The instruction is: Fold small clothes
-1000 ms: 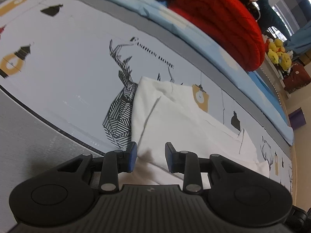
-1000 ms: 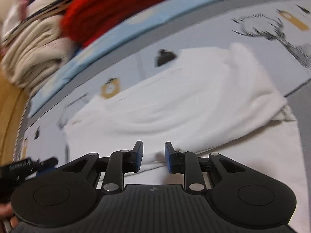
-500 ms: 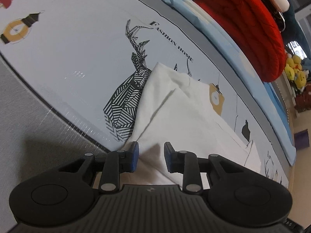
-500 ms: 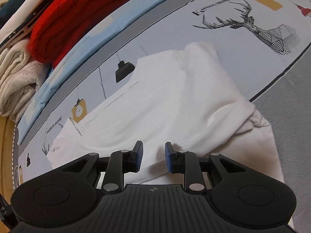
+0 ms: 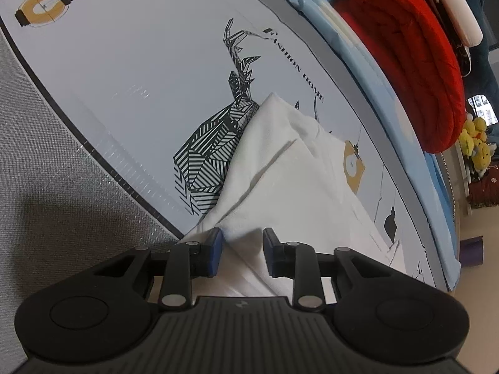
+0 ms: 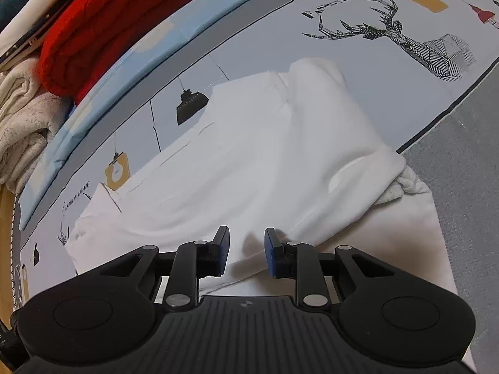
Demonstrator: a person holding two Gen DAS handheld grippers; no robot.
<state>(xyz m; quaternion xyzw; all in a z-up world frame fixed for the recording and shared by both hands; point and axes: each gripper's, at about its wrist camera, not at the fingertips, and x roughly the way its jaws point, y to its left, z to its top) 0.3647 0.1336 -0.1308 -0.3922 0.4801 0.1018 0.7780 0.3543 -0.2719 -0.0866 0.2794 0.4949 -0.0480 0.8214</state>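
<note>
A small white garment [image 5: 296, 180] lies partly folded on a printed bed sheet. In the right wrist view it [image 6: 265, 155] spreads wide, with one side doubled over the lower layer and a bunched edge at the right. My left gripper [image 5: 240, 249] is open, low over the garment's near edge, with a fold of cloth between the jaws. My right gripper [image 6: 246, 252] is open over the garment's near edge, and white cloth lies between its jaws.
The sheet [image 5: 140, 62] bears a deer print [image 5: 218, 149] beside the garment. A grey band [image 5: 46, 187] runs along the near side. A rolled red blanket [image 5: 414, 53] and folded pale clothes [image 6: 21, 118] lie at the far edge. Yellow soft toys [image 5: 477, 146] sit beyond the bed.
Both grippers have moved closer and lower to the garment's near edge. The right view has steadied and swung so the deer print shows. The jaws stay open.
</note>
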